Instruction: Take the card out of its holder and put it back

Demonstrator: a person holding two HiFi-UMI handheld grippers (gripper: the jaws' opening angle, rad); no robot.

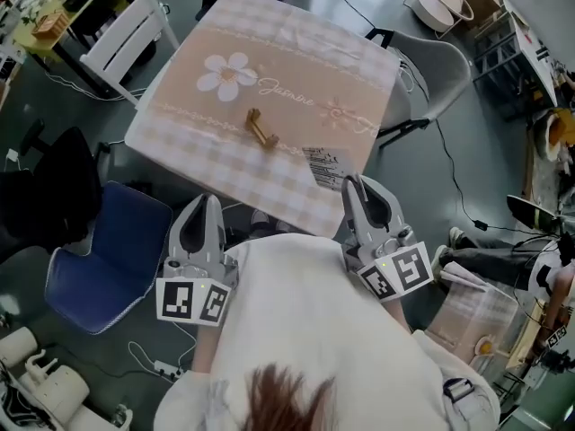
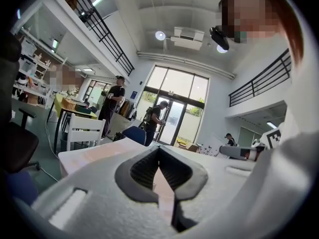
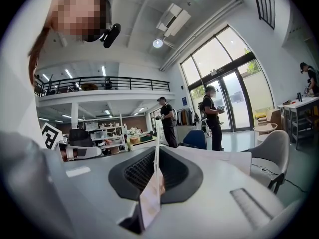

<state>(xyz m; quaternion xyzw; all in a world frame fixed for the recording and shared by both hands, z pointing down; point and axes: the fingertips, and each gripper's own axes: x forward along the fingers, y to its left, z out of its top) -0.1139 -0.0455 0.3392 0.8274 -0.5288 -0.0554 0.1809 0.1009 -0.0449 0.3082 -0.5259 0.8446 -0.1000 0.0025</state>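
- The right gripper (image 1: 353,185), at the lower right of centre in the head view, has its jaws closed on a thin white card with black print (image 1: 325,164).
- In the right gripper view the card (image 3: 152,198) stands edge-on between the dark ribbed pads (image 3: 137,171), running up the middle of the frame.
- The card lies over the near edge of the pink-and-beige checked tablecloth with a white daisy (image 1: 296,61), right of centre.
- A small light-brown wooden card holder (image 1: 260,128) sits alone at the middle of the cloth, apart from the card, up and to its left.
- The left gripper (image 1: 208,203), at the lower left, is off the table's near edge; its jaws meet at the tips with nothing between them.
- A blue chair (image 1: 108,250) stands at the left edge.
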